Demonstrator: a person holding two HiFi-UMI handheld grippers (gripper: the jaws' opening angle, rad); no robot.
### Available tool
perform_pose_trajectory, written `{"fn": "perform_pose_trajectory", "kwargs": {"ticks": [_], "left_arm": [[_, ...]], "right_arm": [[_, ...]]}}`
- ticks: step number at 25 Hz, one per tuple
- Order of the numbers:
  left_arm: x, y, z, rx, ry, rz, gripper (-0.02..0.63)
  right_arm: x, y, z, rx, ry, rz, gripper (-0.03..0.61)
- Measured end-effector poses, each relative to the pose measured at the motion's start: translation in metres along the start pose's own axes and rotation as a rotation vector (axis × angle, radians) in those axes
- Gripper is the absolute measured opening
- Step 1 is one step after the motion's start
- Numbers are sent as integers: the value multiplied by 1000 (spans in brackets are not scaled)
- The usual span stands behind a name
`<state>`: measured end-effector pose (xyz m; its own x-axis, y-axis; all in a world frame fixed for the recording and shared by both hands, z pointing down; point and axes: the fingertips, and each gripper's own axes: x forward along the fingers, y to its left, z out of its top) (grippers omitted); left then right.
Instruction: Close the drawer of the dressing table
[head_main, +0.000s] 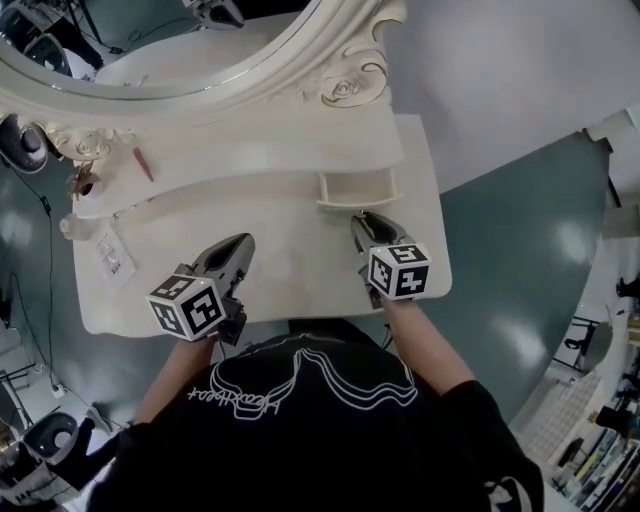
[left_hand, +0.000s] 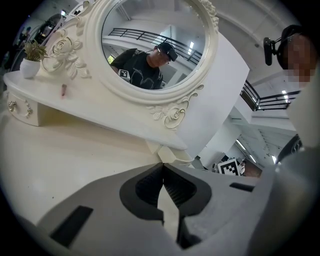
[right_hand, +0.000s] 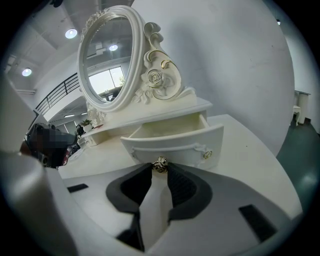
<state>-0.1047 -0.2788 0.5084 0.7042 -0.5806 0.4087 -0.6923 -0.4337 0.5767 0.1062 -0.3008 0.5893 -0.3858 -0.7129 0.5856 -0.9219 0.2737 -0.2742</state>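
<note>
The small right-hand drawer (head_main: 355, 188) of the white dressing table (head_main: 290, 275) stands pulled out and looks empty (right_hand: 170, 131). Its gold knob (right_hand: 160, 164) sits between the tips of my right gripper (right_hand: 160, 168), and both pads touch it. From the head view, the right gripper (head_main: 362, 222) points at the drawer front from the near side. My left gripper (head_main: 240, 245) hovers over the tabletop to the left, apart from the drawer. Its jaws (left_hand: 163, 167) meet at the tips with nothing between them.
An oval mirror (head_main: 150, 40) in a carved frame rises behind the shelf. On the left lie a thin red stick (head_main: 144, 164), a small potted plant (left_hand: 31, 55) and a clear packet (head_main: 113, 255). The table's right edge (head_main: 440, 230) runs close beside the right gripper.
</note>
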Motion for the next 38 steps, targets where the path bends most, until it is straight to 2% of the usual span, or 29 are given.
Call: {"fn": "perform_pose_trajectory", "kwargs": {"ticks": [8,21,38], "left_arm": [[-2,5,3,-14,-8,11,5],[-7,16,19,-45,-45,24,5],[-5,31,19,-91,-61,58,5]], "right_arm": [[4,3,9,3,-3,30,98],[28,-7,25,8,16,16,98],[52,-19,48,6,-2,15,100]]}}
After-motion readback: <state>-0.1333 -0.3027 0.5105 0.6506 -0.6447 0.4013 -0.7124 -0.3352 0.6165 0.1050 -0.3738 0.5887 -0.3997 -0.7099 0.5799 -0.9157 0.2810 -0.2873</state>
